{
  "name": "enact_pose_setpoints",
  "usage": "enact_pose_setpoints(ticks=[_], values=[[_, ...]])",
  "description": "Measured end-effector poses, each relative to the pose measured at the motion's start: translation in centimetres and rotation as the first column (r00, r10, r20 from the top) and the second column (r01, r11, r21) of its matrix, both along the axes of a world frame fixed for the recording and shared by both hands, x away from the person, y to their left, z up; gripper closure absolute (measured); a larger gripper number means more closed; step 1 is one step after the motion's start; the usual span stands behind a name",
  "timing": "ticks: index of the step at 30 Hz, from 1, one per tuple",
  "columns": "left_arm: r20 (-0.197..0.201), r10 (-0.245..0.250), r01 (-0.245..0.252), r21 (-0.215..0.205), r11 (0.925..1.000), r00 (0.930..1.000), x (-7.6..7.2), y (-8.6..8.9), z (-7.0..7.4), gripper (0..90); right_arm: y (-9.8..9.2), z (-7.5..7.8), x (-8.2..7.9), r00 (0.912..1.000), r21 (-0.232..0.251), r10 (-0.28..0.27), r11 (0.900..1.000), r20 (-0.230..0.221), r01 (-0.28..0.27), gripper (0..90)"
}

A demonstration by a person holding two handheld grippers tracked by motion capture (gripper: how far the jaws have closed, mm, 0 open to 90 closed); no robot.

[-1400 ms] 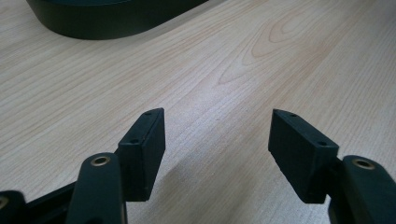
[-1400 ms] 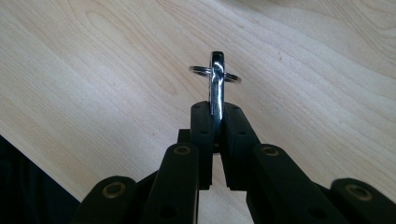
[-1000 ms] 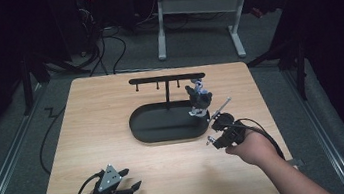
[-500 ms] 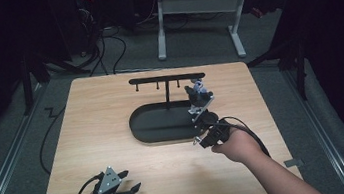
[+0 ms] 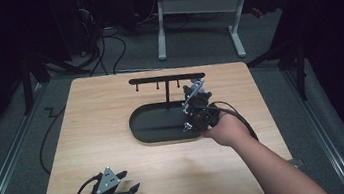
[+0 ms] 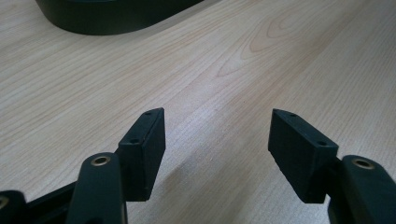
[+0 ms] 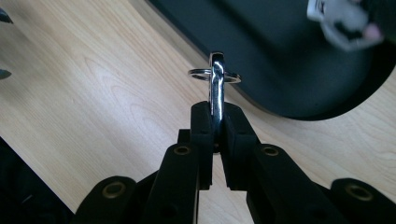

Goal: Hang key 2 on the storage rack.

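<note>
Surface (image 6: 261, 60): pale wood-grain laminate, smooth, satin sheen. Tray (image 5: 156, 129) at the surface's middle: black, matt, plastic-looking oval with a rounded rim. Rack (image 5: 165, 79) rising from the tray's far side: black, matt (material unclear). Clip (image 7: 215, 81) at the tray's near edge: bright polished metal, mirror-glossy, with a thin wire ring. Right claw (image 7: 215, 122) and left claw (image 6: 217, 149): matt black plastic pads, brass-coloured rivets.

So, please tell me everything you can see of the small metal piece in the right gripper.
The metal clip is shiny, silver and narrow, seen edge-on and standing upright. A thin split ring passes through its top, lying roughly level. The right gripper has its jaws shut on the lower part. It is held above the wooden table, near the black tray's rim.
</note>
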State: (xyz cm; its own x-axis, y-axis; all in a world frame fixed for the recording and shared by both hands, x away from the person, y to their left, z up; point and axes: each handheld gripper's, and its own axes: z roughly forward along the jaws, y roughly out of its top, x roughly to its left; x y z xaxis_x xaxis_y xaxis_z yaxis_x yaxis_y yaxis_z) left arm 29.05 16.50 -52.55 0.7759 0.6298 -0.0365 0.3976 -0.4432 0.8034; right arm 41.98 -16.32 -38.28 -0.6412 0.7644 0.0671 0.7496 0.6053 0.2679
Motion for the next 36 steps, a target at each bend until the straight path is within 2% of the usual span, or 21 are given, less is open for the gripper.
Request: enact_pose_setpoints(ticks=[5,11,28,36], values=[[0.000,0.000,0.000,-0.002,1.0000,1.0000,0.0,0.0,0.0,37.3,0.0,1.1,0.8,1.0000,-0.001,0.004,1.000,0.005,-0.004,84.8],[-0.002,-0.001,0.001,-0.001,1.0000,1.0000,0.0,0.0,-0.1,37.3,-0.2,2.7,2.2,0.9996,0.006,-0.028,1.000,0.006,0.027,84.8],[-0.007,-0.004,0.004,0.006,1.0000,1.0000,0.1,0.0,-0.2,37.3,-0.1,5.2,4.8,0.9976,0.013,-0.053,0.999,0.045,0.053,84.9],[-0.014,-0.008,0.008,0.009,0.9999,0.9999,0.1,0.1,-0.2,37.3,0.0,5.9,6.1,0.9961,0.000,-0.064,0.998,0.061,0.064,84.9]])
